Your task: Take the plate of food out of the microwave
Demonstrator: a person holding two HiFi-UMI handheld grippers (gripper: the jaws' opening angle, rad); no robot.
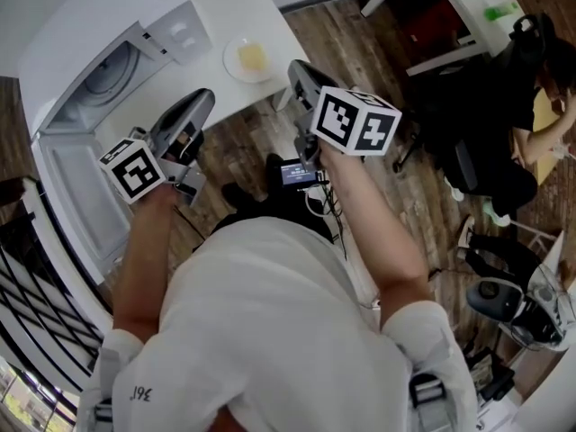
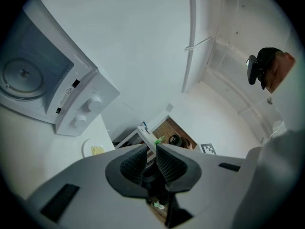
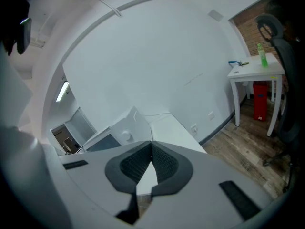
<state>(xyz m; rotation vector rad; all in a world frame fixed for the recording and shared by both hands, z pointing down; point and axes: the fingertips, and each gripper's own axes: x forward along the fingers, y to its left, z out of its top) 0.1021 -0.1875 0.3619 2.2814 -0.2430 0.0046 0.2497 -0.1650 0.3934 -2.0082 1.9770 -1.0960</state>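
Note:
The white microwave [image 1: 108, 70] stands on a white table [image 1: 225, 7] with its door [image 1: 76, 187] swung open; its cavity holds only the glass turntable [image 2: 21, 75]. A white plate [image 1: 250, 58] with a yellow piece of food sits on the table to the right of the microwave, also visible in the left gripper view as the plate [image 2: 95, 149]. My left gripper [image 1: 202, 102] hovers off the table's front edge, jaws slightly apart and empty [image 2: 151, 151]. My right gripper [image 1: 295, 72] is just right of the plate, shut with nothing between its pads [image 3: 151, 149].
A white desk [image 1: 459, 7] with a green bottle [image 1: 499, 12] stands at the far right. A person sits in a black chair [image 1: 531, 124] beside it. A black railing [image 1: 36, 277] runs along the lower left. Wooden floor lies below the grippers.

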